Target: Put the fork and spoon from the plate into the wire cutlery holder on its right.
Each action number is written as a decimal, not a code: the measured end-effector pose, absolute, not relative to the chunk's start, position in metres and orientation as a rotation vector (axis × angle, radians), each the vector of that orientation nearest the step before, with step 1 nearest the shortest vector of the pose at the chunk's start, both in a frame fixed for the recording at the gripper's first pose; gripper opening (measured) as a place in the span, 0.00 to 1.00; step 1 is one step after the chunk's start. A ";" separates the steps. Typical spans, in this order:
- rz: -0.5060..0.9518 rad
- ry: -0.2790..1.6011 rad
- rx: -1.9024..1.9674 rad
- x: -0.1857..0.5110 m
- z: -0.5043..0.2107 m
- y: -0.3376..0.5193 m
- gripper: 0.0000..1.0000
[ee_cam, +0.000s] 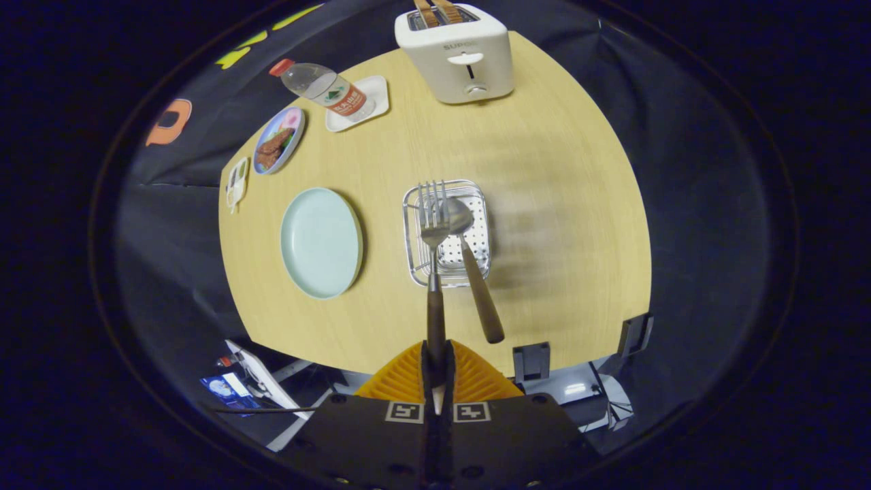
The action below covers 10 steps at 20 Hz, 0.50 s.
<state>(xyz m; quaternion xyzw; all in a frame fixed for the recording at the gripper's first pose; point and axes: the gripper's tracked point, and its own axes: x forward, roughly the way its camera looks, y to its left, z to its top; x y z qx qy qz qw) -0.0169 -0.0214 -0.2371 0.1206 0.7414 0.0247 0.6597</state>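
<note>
Above the wooden table point(544, 204), gripper point(435, 364) closed on the dark handle of the fork point(433, 272), both orange fingers point(401, 374) pressed against it, tines reaching forward over the wire cutlery holder point(449, 231). Just right of the fork, spoon point(473, 272) with its bowl over the holder and its brown handle slanting back toward the fingers; whether standing inside or not, cannot tell. Left of the holder, pale green plate point(321, 243), bare. Further beyond: white toaster point(454, 54) with bread slices, water bottle point(320, 88) lying across a white tray point(371, 95), small dish of food point(277, 139).
</note>
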 end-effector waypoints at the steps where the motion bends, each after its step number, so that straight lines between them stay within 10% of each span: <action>1: 0.054 1.680 0.272 -0.017 -0.237 -0.021 0.01; 10: 0.024 1.732 0.316 -0.023 -0.237 -0.018 0.06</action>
